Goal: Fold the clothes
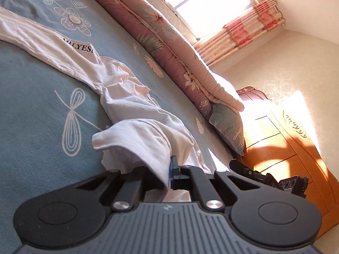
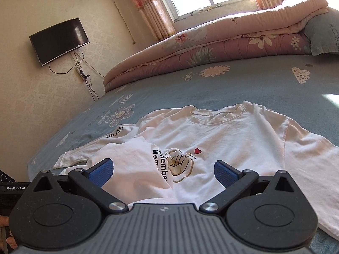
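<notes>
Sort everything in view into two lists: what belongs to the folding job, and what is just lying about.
Belongs to the job:
white T-shirt
left gripper, shut on its fabric
right gripper, open
blue bedsheet as work surface

Just lying about:
folded quilt
pillow
wall TV
wooden nightstand
curtains

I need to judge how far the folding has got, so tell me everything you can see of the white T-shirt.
The white T-shirt is short-sleeved, of thin, creased cotton-like cloth, lying front up on the blue bedsheet. It has a ribbed round neck, a drawn hand with a small red heart and black lettering. One side is turned over the chest, covering part of the print. The left gripper is shut on a bunched edge; the right gripper is open above the shirt.
</notes>
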